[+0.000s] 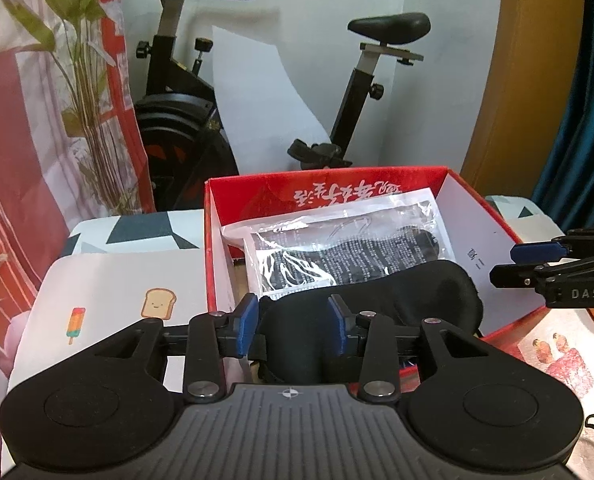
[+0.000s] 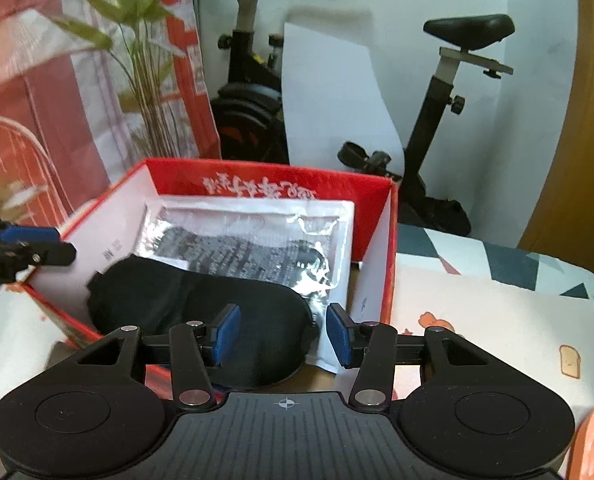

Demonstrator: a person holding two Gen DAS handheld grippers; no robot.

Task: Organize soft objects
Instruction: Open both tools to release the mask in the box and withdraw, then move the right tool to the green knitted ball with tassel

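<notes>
A black padded eye mask (image 1: 397, 292) (image 2: 201, 300) lies inside an open red cardboard box (image 1: 325, 178) (image 2: 273, 168), on top of a clear plastic packet (image 1: 337, 240) (image 2: 249, 236) holding something dark. My left gripper (image 1: 292, 322) (image 2: 63, 245) hovers at one end of the mask, its blue pads apart and not pressing on it. My right gripper (image 2: 283, 334) (image 1: 503, 264) stands at the other end by the box rim, also open, with a visible gap beside the mask.
The box rests on a cloth (image 1: 137, 280) printed with toast and ice-lolly pictures. An exercise bike (image 1: 185, 92) stands behind the table, a plant-printed hanging (image 1: 37, 120) at the left, a wooden panel (image 1: 537, 80) at the right. An orange object (image 2: 593, 440) sits at lower right.
</notes>
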